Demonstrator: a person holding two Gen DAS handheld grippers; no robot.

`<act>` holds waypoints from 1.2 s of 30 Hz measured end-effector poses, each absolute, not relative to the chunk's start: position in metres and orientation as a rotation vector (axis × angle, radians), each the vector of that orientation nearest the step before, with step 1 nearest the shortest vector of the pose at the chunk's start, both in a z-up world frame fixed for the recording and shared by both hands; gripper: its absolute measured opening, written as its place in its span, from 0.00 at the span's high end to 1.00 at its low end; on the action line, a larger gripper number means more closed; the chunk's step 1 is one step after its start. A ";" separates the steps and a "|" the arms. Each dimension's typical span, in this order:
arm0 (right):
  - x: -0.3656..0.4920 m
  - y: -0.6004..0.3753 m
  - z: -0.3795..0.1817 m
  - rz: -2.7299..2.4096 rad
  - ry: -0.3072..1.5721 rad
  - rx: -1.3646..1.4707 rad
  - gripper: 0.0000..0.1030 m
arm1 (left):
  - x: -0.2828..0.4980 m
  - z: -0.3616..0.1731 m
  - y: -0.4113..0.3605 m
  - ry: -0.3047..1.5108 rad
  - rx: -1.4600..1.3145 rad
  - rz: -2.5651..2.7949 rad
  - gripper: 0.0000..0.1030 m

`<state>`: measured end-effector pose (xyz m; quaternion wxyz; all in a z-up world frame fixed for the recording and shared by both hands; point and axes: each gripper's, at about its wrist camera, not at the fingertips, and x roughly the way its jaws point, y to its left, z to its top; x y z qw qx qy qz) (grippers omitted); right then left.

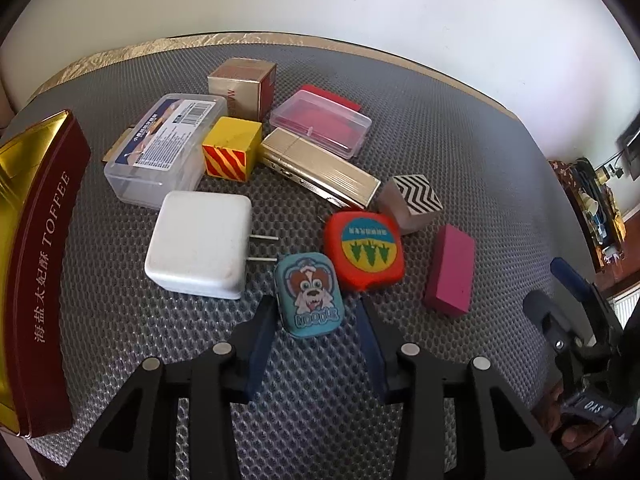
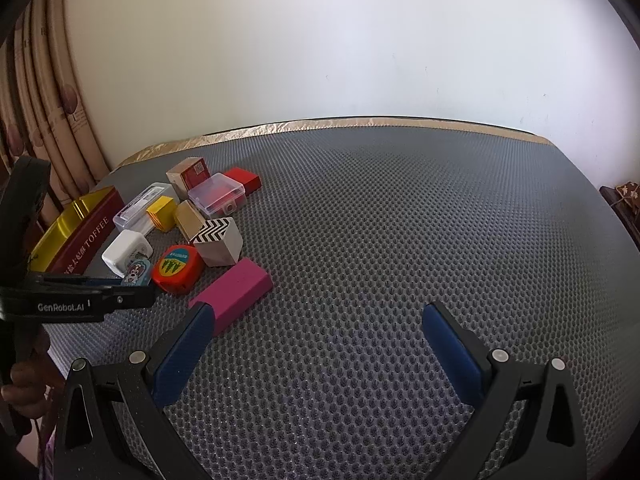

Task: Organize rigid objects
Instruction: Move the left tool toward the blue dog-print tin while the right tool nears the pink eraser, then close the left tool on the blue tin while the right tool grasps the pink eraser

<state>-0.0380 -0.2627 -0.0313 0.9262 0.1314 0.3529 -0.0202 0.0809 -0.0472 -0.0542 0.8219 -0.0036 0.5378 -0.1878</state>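
A teal case with a cartoon dog [image 1: 310, 296] lies flat on the grey mesh mat [image 1: 460, 140] between the fingers of my left gripper [image 1: 314, 304]. The left pad is at the case's edge, while a strip of mat shows between the case and the right pad, so the jaws stand open around it. From the right wrist view the same case [image 2: 136, 272] sits at the left gripper's tips. My right gripper [image 2: 318, 307] is wide open over bare mat, with a magenta block [image 2: 234, 294] just beside its left finger.
Crowded around the case are a white charger [image 1: 198, 246], a red tape measure [image 1: 364, 254], a zigzag cube [image 1: 412, 204], a gold flat box [image 1: 320, 170], a striped yellow cube [image 1: 232, 154] and clear plastic boxes [image 1: 164, 148]. A toffee tin [image 1: 40, 260] stands at the left.
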 end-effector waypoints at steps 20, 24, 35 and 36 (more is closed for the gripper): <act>-0.030 -0.247 -0.022 -0.006 0.758 0.273 0.00 | 0.018 -0.030 -0.017 1.074 -0.101 -0.385 0.70; -0.020 -0.230 -0.017 -0.023 0.787 0.241 0.00 | 0.000 -0.021 -0.010 1.064 -0.104 -0.374 0.70; 0.024 -0.207 -0.025 -0.123 0.924 0.232 0.10 | -0.013 -0.005 0.006 1.014 -0.113 -0.380 0.70; 0.027 -0.205 -0.027 -0.133 0.937 0.227 0.12 | -0.013 -0.004 0.006 1.013 -0.115 -0.383 0.70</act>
